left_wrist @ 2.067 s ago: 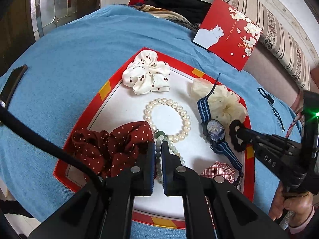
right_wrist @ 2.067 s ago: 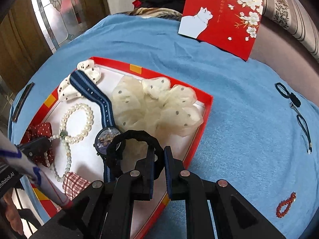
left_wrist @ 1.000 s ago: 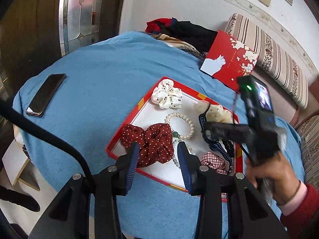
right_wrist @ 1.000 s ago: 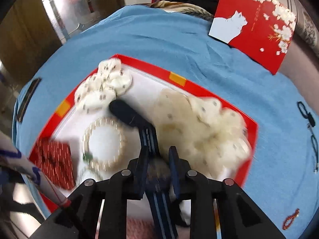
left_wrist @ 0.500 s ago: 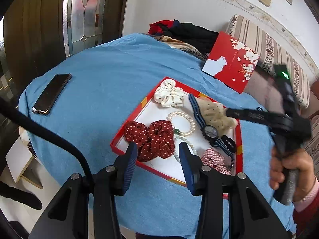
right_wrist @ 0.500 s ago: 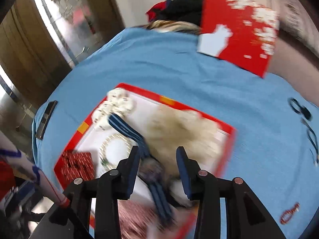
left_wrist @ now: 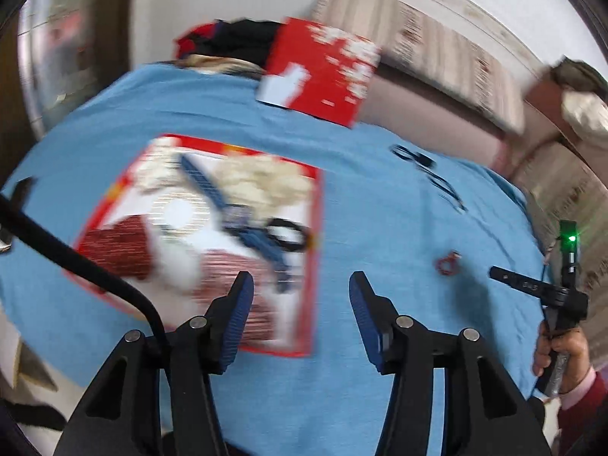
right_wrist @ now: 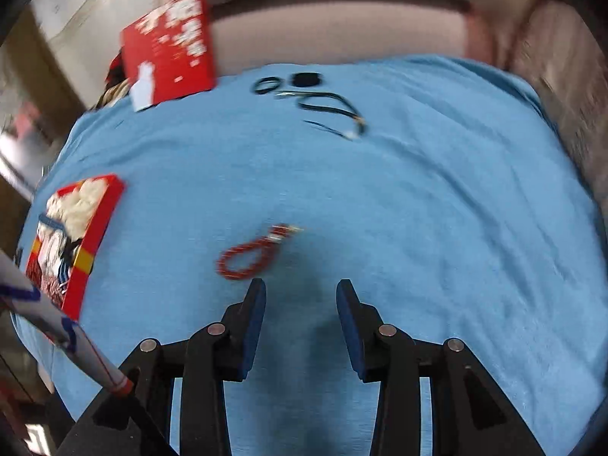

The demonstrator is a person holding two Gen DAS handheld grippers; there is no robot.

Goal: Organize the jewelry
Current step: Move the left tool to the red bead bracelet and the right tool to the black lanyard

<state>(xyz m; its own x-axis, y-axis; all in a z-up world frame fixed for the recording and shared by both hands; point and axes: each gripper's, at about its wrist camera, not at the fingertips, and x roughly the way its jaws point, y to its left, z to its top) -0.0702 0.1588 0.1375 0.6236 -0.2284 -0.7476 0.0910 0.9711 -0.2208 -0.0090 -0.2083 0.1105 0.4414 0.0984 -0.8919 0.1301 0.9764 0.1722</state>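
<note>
A red tray (left_wrist: 317, 228) with a white floor lies on the blue cloth (left_wrist: 380, 205), blurred; it holds scrunchies, a pearl bracelet, a blue-strap watch (left_wrist: 243, 220) and a black hair tie (left_wrist: 285, 233). The tray also shows at the left of the right wrist view (right_wrist: 95, 235). A red bead bracelet (right_wrist: 249, 256) lies on the cloth just ahead of my open, empty right gripper (right_wrist: 300, 296); it also shows in the left wrist view (left_wrist: 448, 264). My left gripper (left_wrist: 300, 288) is open and empty above the tray's right edge. The right gripper shows at the far right of the left wrist view (left_wrist: 532, 287).
A red gift box lid (right_wrist: 171, 49) with white flowers leans at the back of the table. Black cords and a small black item (right_wrist: 315, 98) lie on the cloth far ahead. A sofa (left_wrist: 437, 53) stands behind the table.
Both grippers have opened wide and swung right, away from the tray. The right gripper left the black hair tie in the tray and now faces the red bead bracelet.
</note>
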